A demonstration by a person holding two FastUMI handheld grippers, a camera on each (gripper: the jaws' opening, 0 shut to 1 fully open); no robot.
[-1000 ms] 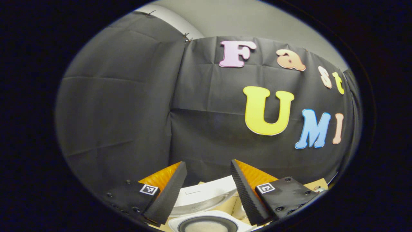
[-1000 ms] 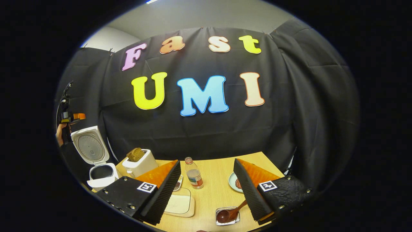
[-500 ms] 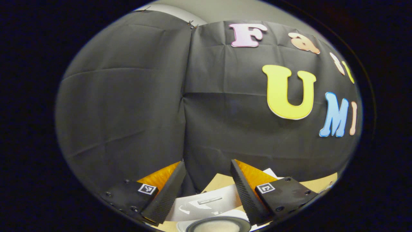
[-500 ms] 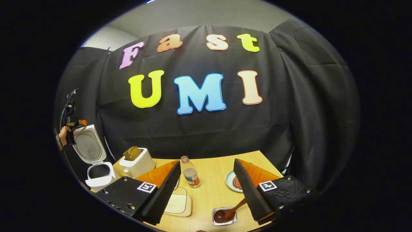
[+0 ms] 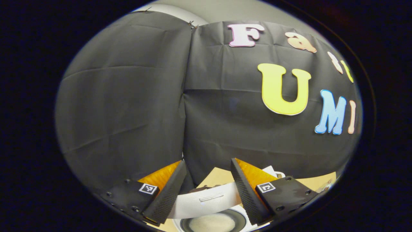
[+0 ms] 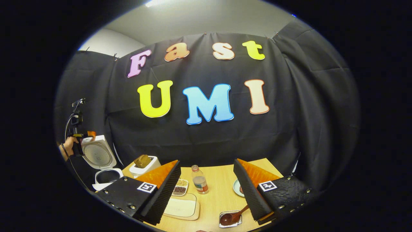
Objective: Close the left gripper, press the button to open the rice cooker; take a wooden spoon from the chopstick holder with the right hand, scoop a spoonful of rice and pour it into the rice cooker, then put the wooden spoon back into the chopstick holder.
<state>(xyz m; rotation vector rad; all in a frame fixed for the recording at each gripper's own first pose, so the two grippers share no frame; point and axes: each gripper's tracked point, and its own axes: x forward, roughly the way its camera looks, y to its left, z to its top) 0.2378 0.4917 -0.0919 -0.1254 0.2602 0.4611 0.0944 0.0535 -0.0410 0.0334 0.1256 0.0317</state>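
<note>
In the right gripper view, the white rice cooker (image 6: 103,165) stands open at the far left, its lid (image 6: 97,154) upright. A hand (image 6: 66,149) holds my left gripper (image 6: 84,136) at the lid's top edge. A wooden spoon (image 6: 234,217) lies with its bowl in a small metal holder (image 6: 229,220), just left of my right finger. My right gripper (image 6: 206,162) is open and holds nothing. In the left gripper view, my left gripper (image 5: 207,162) is open above the lid's white edge (image 5: 209,199). Below it sits the pot (image 5: 212,223) with rice in it.
On the wooden table (image 6: 215,199) stand a white toaster (image 6: 145,163) with bread, a small bottle (image 6: 199,180), a divided dish of grains (image 6: 180,187), a shallow tray of white rice (image 6: 182,207) and a plate (image 6: 238,188). Black cloth walls close the back and sides.
The left gripper has turned left and sunk toward the top of the upright lid. The right gripper's view has tipped up a little; the spoon has stayed in its holder.
</note>
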